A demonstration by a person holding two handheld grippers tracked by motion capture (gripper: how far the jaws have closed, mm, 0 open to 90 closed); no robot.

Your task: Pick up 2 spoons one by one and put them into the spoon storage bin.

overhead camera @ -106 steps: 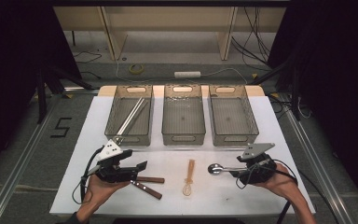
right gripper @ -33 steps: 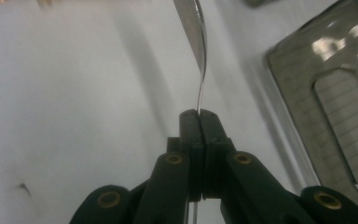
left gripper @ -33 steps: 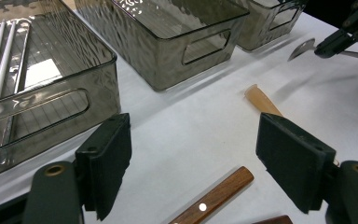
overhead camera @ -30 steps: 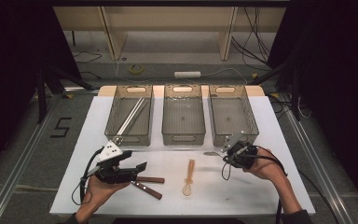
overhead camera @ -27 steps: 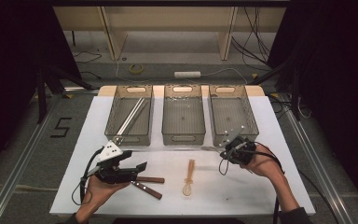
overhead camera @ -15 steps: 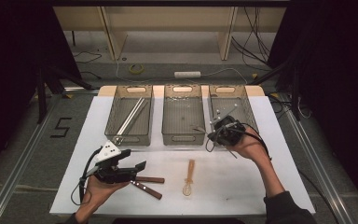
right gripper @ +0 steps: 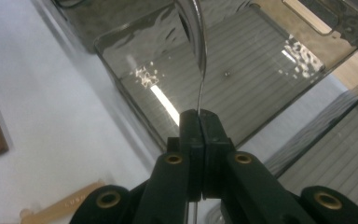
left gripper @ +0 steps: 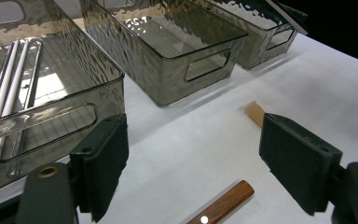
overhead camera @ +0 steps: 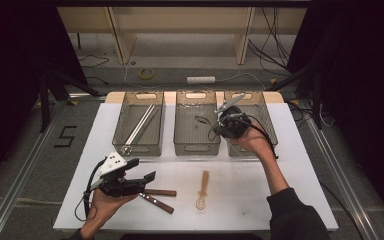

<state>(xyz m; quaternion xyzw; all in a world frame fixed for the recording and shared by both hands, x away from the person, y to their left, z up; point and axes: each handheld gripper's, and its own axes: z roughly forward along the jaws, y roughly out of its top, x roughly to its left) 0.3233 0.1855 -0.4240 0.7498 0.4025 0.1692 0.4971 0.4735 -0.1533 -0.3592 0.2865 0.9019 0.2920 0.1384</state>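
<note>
My right gripper [overhead camera: 215, 125] is shut on the thin handle of a metal spoon [overhead camera: 201, 120]. It holds the spoon in the air over the middle grey bin [overhead camera: 196, 148]. In the right gripper view the jaws [right gripper: 199, 119] pinch the handle, and the spoon [right gripper: 196, 56] reaches up over the bin's floor [right gripper: 242, 70]. My left gripper [overhead camera: 141, 171] rests near the table's front left, open and holding nothing. Beside it lie two wooden-handled utensils [overhead camera: 157, 192]. In the left gripper view, one wooden handle [left gripper: 223, 203] lies between the open jaws [left gripper: 191, 158].
Three grey bins stand in a row at the back of the white table [overhead camera: 290, 165]. The left bin [overhead camera: 140, 149] holds long pale and metal utensils [left gripper: 9, 88]. The right bin [overhead camera: 262, 107] is behind my right hand. A wooden spoon [overhead camera: 203, 189] lies at the front centre.
My right gripper has carried the metal spoon up from the table's near right to over the middle bin. The left hand has not moved.
</note>
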